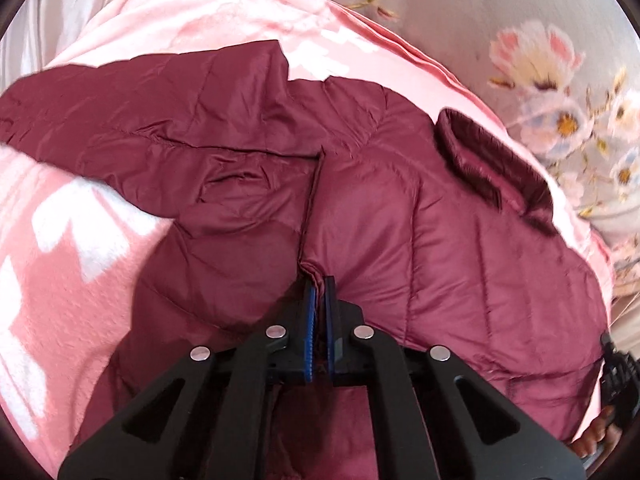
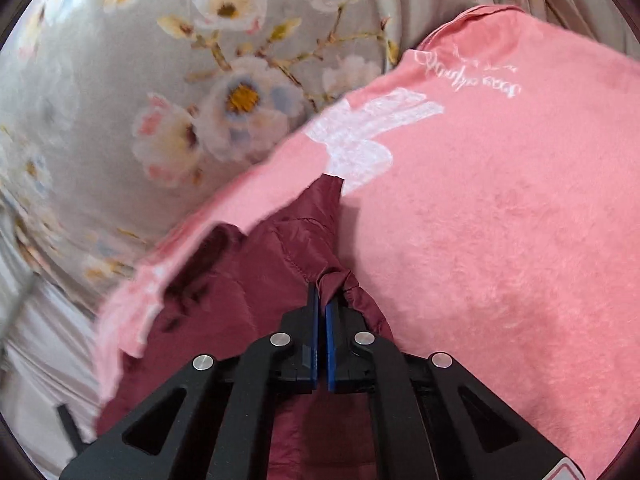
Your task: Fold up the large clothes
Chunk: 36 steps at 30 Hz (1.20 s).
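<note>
- Clamping a seam fold of the maroon puffer jacket [image 1: 400,184], the left gripper [image 1: 319,282] sits at six o'clock.
- Right gripper [image 2: 322,292] pinches the jacket's bunched edge.
- Jacket lies on a pink blanket [image 2: 500,220]; its white script [image 2: 468,74] at one o'clock is unreadable.

Most of the pink blanket [image 1: 80,220] is covered by the maroon puffer jacket [image 1: 440,220]. Open blanket is left beside its sleeve [image 2: 320,216], and bare floral bedsheet [image 2: 120,120] beyond the blanket's edge.
</note>
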Motion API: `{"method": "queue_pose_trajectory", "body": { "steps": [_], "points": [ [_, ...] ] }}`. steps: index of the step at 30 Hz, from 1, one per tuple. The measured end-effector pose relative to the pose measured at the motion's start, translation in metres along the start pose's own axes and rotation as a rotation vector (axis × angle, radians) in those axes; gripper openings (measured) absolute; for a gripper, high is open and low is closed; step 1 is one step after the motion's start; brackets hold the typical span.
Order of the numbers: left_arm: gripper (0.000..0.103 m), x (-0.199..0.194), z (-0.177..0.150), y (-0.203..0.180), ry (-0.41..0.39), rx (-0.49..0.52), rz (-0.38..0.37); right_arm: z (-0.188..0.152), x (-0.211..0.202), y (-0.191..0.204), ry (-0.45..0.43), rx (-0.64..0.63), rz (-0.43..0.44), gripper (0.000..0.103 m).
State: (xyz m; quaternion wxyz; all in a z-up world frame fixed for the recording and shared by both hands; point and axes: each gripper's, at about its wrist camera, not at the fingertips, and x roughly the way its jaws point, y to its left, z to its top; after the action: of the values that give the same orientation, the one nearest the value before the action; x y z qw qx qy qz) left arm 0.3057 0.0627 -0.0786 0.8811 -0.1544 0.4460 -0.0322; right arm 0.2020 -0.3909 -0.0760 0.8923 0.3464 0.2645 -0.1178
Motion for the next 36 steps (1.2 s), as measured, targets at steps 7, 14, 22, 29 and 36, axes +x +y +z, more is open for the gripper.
{"method": "queue_pose_trajectory", "body": {
  "steps": [7,14,22,29,36],
  "points": [
    [0.005,0.003,-0.013,-0.012,-0.068,0.105,0.066,-0.018,0.033,-0.001,0.119,-0.131,-0.206,0.000],
    [0.006,0.004,-0.015,-0.013,-0.095,0.117,0.073,-0.026,0.007,0.003,0.066,-0.151,-0.272,0.009],
    [0.006,0.003,-0.018,-0.019,-0.107,0.134,0.094,-0.076,-0.022,0.115,0.051,-0.415,-0.073,0.008],
    [0.006,0.003,-0.017,-0.014,-0.108,0.110,0.067,-0.127,0.032,0.156,0.234,-0.510,-0.052,0.005],
    [0.008,0.001,-0.017,-0.005,-0.109,0.069,0.010,-0.145,0.039,0.162,0.224,-0.578,-0.127,0.004]
  ]
}}
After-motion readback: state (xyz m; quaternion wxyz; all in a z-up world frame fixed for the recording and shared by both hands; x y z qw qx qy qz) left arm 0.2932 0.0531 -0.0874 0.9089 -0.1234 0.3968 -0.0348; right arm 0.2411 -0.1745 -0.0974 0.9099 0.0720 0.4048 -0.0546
